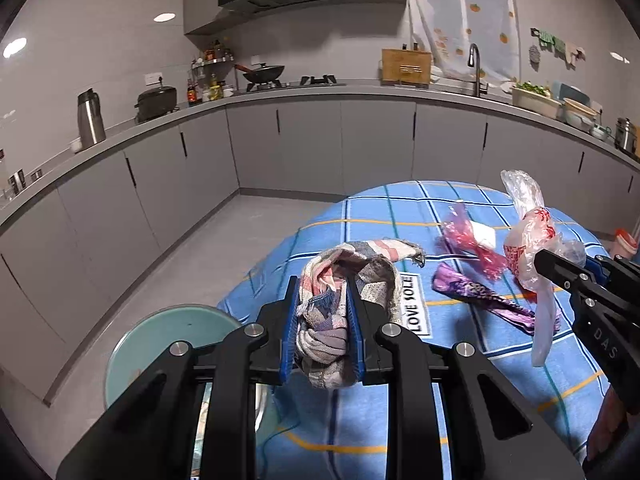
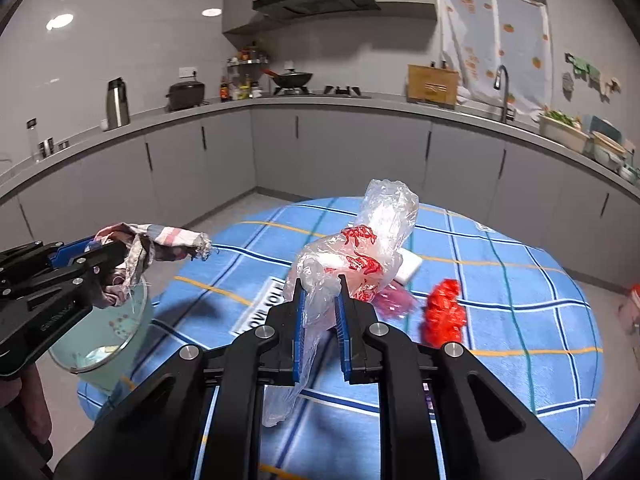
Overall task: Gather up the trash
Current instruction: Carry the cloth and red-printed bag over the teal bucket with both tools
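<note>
My left gripper is shut on a checked cloth rag and holds it above the table's left edge, over a pale green bin. The rag also shows in the right wrist view, with the bin under it. My right gripper is shut on a clear plastic bag with red print and holds it above the table; the bag also shows in the left wrist view. On the blue checked tablecloth lie a purple wrapper, a pink wrapper and a red crumpled wrapper.
A white flat packet lies on the table behind the bag. A label reading LOVE SOLE is on the cloth. Grey kitchen cabinets and counter run around the room. A red-lidded container stands at the far right.
</note>
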`<state>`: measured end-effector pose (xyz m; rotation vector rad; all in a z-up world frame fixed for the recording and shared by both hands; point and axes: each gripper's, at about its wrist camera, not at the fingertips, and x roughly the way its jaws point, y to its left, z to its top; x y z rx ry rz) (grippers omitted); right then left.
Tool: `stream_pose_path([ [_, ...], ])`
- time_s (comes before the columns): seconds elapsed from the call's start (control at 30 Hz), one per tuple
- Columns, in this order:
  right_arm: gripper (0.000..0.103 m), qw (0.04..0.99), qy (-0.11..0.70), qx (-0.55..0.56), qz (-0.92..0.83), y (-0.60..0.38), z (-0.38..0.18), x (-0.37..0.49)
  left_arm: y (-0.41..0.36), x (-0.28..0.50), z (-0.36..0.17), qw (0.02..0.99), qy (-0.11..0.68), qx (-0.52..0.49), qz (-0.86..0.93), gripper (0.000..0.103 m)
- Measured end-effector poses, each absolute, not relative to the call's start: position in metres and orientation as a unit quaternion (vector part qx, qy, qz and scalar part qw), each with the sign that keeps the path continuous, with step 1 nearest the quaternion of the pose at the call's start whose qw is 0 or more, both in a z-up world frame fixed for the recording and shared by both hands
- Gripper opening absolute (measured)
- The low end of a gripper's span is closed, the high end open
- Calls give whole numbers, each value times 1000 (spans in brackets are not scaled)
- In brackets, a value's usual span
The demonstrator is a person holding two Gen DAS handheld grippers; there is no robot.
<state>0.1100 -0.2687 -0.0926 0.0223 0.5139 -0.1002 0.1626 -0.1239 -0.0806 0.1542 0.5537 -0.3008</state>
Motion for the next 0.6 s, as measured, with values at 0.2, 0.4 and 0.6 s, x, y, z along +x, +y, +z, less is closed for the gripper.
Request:
stream_pose_path([
  [0.2, 15, 968, 252, 2, -20, -245, -89, 116, -99, 164, -77, 952, 272, 66, -125, 22],
  [0.4, 15, 968, 249, -5, 7, -222, -84, 124, -80, 164, -75, 955, 269, 63, -106, 22],
  [0.6, 15, 968, 247, -10, 38, -200, -81, 130, -58, 165, -75, 957, 272, 58, -81, 22],
])
